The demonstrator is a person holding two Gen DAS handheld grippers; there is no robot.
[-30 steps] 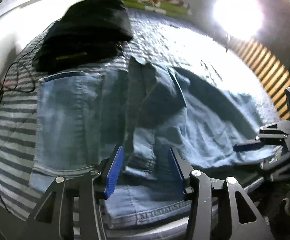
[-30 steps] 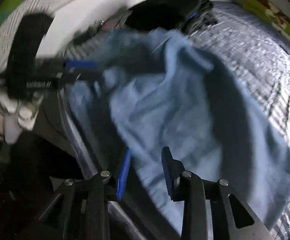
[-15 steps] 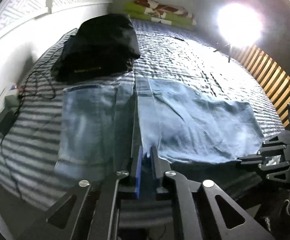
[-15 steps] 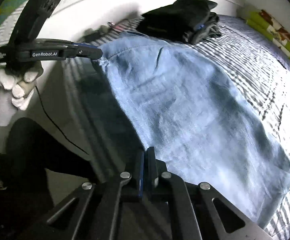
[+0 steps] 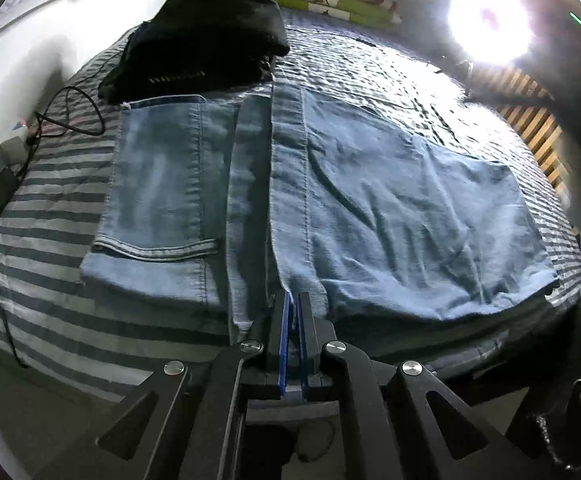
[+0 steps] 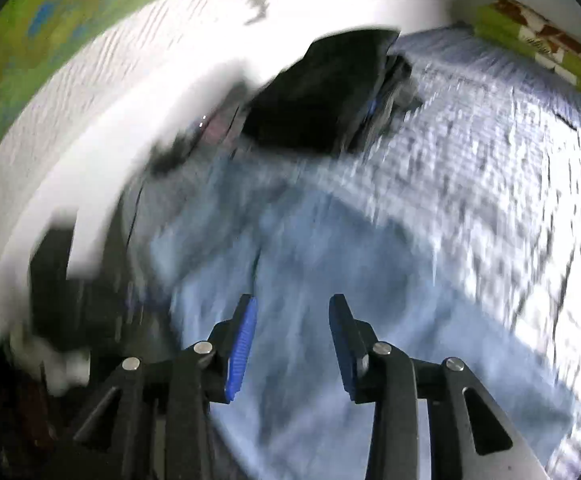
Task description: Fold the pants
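The left gripper (image 5: 293,300) pinched the jeans (image 5: 390,208) at the bed's (image 5: 42,216) near edge; the right gripper (image 6: 292,310), opening, held nothing above them.

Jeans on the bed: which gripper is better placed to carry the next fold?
Left, probably. The left gripper is shut on the jeans at their near edge. The right gripper is opening with nothing between its pads.
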